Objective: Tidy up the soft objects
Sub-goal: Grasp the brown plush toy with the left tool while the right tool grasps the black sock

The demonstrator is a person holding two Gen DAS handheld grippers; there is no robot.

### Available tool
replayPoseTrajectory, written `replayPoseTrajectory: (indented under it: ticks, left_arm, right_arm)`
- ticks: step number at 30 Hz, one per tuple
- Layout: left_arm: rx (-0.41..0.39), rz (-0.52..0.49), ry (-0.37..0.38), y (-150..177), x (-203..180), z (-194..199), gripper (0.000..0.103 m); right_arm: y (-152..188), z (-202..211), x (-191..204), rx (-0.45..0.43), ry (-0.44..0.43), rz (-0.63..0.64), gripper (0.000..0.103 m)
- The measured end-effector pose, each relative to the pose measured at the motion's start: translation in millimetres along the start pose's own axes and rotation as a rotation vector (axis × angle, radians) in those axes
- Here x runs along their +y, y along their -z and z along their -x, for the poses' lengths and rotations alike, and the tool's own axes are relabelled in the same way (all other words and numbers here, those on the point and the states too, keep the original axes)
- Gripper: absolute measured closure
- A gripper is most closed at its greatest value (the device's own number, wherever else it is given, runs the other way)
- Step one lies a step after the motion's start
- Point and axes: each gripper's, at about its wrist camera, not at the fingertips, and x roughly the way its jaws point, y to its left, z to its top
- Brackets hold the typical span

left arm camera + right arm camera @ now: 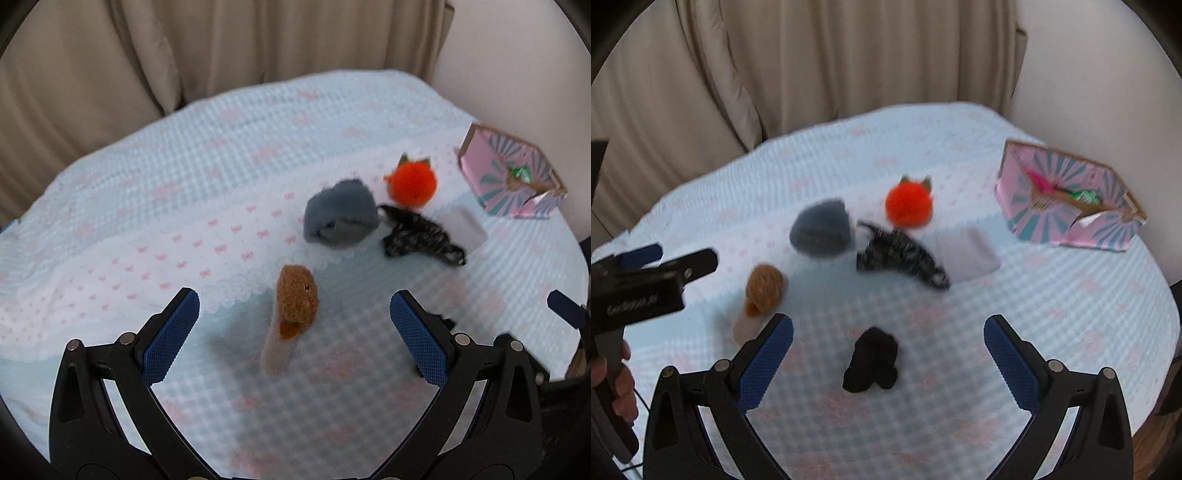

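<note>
Left wrist view shows the left claw [294, 328] spread wide and empty above a brown knitted toy [297, 301] lying on the bed cover [147, 192]. Right wrist view shows the right claw [888, 360] equally wide, holding nothing, with a black balled sock [871, 360] between its pads. Further off sit a grey fuzzy bundle [820, 229], an orange pompom creature [908, 205], a black-and-white patterned cloth [899, 256] and a white folded piece [967, 253], all close together; the pink box [1067, 199] stands well apart. Risks, as I judge them: closing on the sock may pinch the cover too, and the 2 claws work near each other, so they could collide.
</note>
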Motion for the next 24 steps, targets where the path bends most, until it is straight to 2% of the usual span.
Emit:
replayPoseTrajectory:
  ticks: [7,9,13,15,16,18,20,24]
  left_arm:
    - [0.063,0.0,0.014,15,-1,-74,0.005]
    - [0.079,0.003,0.006,19,-1,-92,0.011]
    - [0.117,0.032,0.019,25,-1,-115,0.021]
    - [0.132,0.038,0.012,27,-2,-124,0.03]
    - [0.14,0.042,0.012,27,-3,-127,0.033]
    - [0.159,0.048,0.018,26,-5,-135,0.051]
    - [0.163,0.042,0.004,25,-6,-138,0.054]
    - [0.163,0.039,-0.01,24,-5,-137,0.067]
  right_arm:
    - [25,-68,20,0.091,0.019,0.026,0.0]
    - [30,-84,24,0.109,0.023,0.031,0.001]
    - [39,-116,24,0.161,-0.015,0.03,0.018]
    - [44,-126,23,0.186,-0.013,0.043,0.022]
    - [46,-130,22,0.199,-0.017,0.042,0.028]
    - [52,-133,19,0.223,-0.025,0.034,0.036]
    - [53,-131,18,0.214,-0.022,0.049,0.044]
    - [51,-132,18,0.222,-0.008,0.075,0.057]
